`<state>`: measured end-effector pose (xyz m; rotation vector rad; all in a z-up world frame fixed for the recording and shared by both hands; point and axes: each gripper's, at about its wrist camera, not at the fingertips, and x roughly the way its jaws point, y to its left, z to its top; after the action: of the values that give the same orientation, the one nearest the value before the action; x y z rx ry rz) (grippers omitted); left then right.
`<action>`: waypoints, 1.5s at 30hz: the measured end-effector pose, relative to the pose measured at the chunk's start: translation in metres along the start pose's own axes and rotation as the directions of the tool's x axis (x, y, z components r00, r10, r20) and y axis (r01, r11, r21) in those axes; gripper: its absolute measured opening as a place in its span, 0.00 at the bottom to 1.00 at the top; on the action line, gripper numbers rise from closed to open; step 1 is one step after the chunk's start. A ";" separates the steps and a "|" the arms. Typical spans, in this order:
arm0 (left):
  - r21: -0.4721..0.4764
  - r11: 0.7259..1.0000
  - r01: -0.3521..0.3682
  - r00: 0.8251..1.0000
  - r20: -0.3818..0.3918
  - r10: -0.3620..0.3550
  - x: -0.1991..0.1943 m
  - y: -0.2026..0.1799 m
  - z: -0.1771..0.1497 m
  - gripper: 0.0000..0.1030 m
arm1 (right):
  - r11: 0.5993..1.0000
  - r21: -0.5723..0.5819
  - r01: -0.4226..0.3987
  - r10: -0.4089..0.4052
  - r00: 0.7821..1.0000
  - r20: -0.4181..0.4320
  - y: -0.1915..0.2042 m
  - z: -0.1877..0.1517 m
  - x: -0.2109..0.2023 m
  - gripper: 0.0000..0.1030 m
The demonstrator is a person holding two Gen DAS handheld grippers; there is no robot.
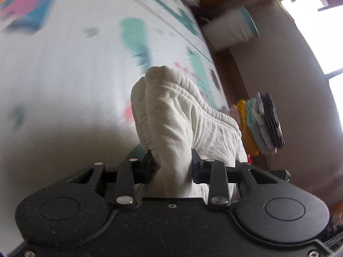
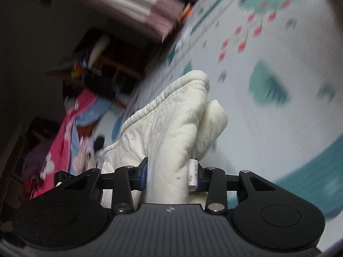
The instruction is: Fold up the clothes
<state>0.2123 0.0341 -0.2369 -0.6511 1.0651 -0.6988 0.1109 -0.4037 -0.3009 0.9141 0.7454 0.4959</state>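
A cream-white quilted garment (image 1: 171, 115) with a gathered elastic edge is bunched between the jaws of my left gripper (image 1: 172, 167), which is shut on it and holds it above a patterned play mat (image 1: 64, 75). In the right wrist view the same cream garment (image 2: 171, 124) is pinched by my right gripper (image 2: 171, 177), shut on a thick fold with a small white label (image 2: 193, 175) beside the right pad. The cloth stands up past both sets of fingers and hides their tips. Both views are tilted and blurred.
A stack of folded clothes (image 1: 259, 124) in yellow, mint, grey and black lies at the mat's right edge. A white bin (image 1: 233, 27) stands by the wall. A pink and blue cloth (image 2: 70, 132) and dark shelving (image 2: 103, 64) are at the left in the right wrist view.
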 end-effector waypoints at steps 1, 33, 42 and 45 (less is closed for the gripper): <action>0.040 0.999 -0.002 1.000 -0.017 0.002 0.010 -0.012 0.013 0.31 | 1.000 -0.004 0.002 -0.002 1.000 0.030 -0.002 0.009 -0.005 0.39; -0.105 0.985 -0.138 0.968 0.195 0.156 0.192 -0.089 0.005 0.55 | 0.769 -0.321 0.553 -0.420 0.815 0.399 -0.044 0.100 -0.024 0.48; -0.214 0.977 -0.015 0.985 0.162 0.051 0.243 -0.085 -0.004 0.50 | 0.901 -0.018 0.433 -0.409 0.863 0.296 -0.094 0.097 -0.010 0.48; -0.165 0.986 -0.030 0.985 0.164 0.058 0.254 -0.088 0.018 0.48 | 0.916 0.044 0.398 -0.392 0.869 0.302 -0.100 0.104 -0.001 0.48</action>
<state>0.2926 -0.2146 -0.3024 -0.8100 0.9824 -0.5120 0.1959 -0.5115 -0.3439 0.7691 0.6198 -0.0057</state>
